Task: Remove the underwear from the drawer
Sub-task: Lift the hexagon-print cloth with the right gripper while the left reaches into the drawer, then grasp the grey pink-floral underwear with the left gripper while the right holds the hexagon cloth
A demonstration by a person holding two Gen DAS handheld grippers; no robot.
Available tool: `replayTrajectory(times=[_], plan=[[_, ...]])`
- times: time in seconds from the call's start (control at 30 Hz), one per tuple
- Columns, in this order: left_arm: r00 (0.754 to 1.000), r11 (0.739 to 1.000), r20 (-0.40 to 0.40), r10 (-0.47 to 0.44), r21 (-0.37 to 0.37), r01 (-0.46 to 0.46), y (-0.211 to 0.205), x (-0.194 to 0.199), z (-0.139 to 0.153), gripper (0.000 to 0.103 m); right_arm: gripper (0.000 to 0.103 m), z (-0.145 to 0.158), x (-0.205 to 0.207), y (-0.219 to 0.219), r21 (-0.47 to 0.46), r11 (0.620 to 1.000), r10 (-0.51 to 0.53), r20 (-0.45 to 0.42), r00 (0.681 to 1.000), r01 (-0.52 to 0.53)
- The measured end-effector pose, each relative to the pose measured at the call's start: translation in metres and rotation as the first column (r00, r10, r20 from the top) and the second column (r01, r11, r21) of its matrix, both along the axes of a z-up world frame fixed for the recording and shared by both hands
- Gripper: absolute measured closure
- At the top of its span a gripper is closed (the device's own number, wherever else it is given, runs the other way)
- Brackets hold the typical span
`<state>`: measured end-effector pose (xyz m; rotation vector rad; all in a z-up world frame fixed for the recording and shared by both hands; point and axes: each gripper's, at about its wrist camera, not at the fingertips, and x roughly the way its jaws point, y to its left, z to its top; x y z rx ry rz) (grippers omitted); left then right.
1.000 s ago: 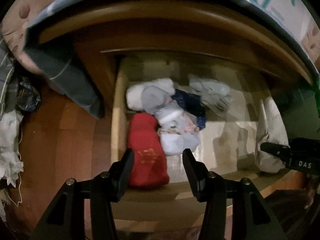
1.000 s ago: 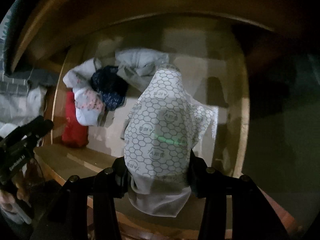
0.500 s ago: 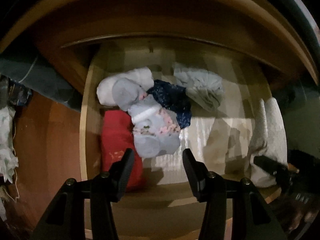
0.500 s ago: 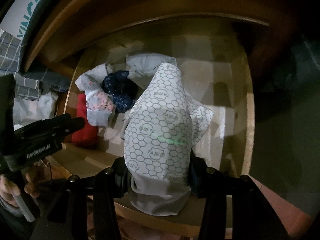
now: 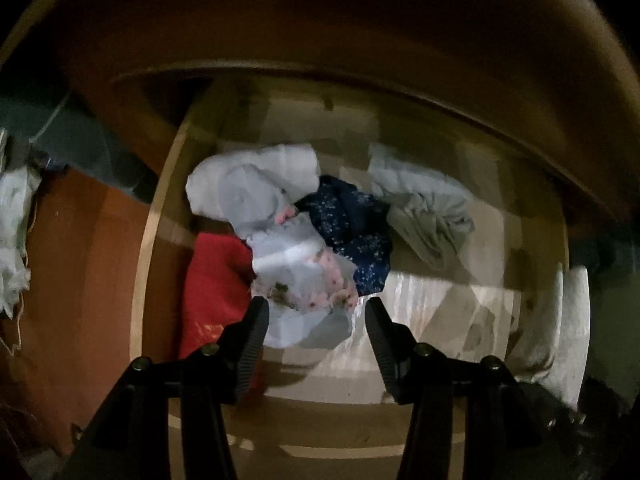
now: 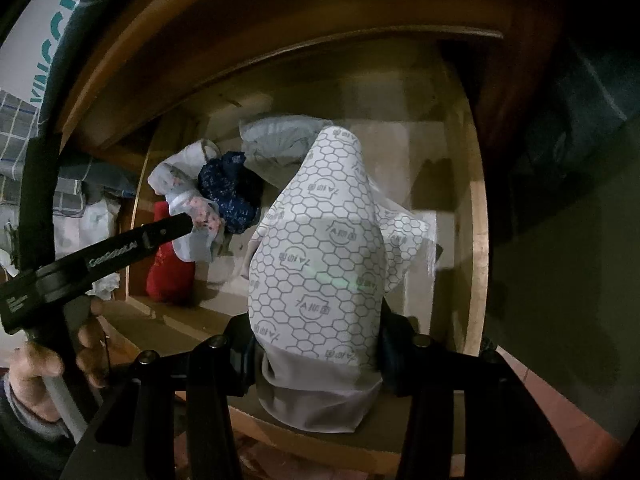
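1. The right gripper (image 6: 316, 344) clamps the hexagon-print underwear (image 6: 320, 248) above the drawer (image 6: 476, 240).
2. The left gripper (image 5: 314, 316), spread and empty, hangs over the floral underwear (image 5: 304, 280).
3. Several garments are left inside.

left gripper (image 5: 314, 320) lower, nearer floral underwear (image 5: 308, 280) — rolled

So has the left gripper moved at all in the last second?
Yes. The left gripper has come in from the drawer's left edge toward the floral underwear.
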<state>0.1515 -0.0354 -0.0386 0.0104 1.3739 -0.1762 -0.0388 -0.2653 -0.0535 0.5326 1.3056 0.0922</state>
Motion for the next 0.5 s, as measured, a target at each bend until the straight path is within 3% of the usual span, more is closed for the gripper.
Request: replayTrajectory(times=[0.17,0.5], plan=[[0.998,0.998,-0.016,0.063,-0.024,-0.063,0.003,0.007,-0.007,0.052,0.058,0.001,0.002,0.004,0.007,1.0,0.016,0.005,1.0,-0.016],[0.994,0.996,-0.06,0.091,0.006,-0.091,0.001,0.017,-0.023,0.052,0.058,-0.001,0.004,0.01,-0.006,0.999,0.041,-0.002,0.999,-0.041]])
